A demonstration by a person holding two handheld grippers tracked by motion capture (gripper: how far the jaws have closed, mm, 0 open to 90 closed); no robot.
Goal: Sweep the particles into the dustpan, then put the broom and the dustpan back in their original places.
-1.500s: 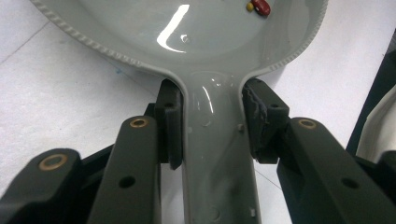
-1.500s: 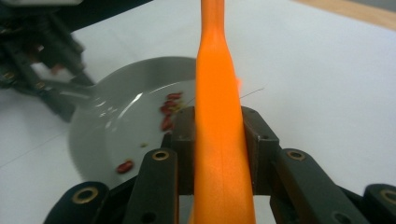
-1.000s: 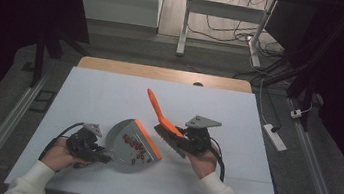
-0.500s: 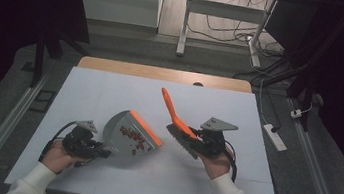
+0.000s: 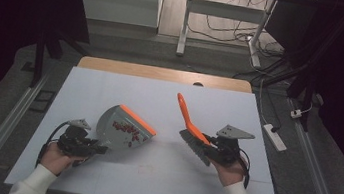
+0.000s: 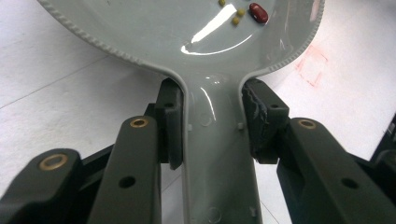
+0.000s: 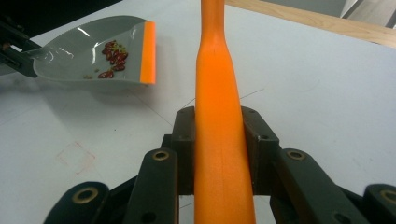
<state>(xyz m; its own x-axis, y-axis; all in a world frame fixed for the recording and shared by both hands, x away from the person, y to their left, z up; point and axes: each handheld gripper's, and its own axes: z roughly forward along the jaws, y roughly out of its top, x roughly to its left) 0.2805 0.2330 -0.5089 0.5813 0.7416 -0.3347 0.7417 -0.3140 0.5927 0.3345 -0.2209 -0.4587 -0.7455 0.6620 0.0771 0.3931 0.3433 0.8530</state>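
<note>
The left gripper (image 5: 84,144) has its jaws clenched on the grey handle of the dustpan (image 5: 123,128), which is tilted over the tabletop (image 5: 159,176) with its orange lip away from the person and red beans (image 5: 128,129) inside. To the dustpan's right and well apart from it, the right gripper (image 5: 217,149) grasps the brush (image 5: 191,127) by its orange handle, bristles low and toward the dustpan, handle slanting up and away. No brand, label or writing can be read on dustpan or brush.
</note>
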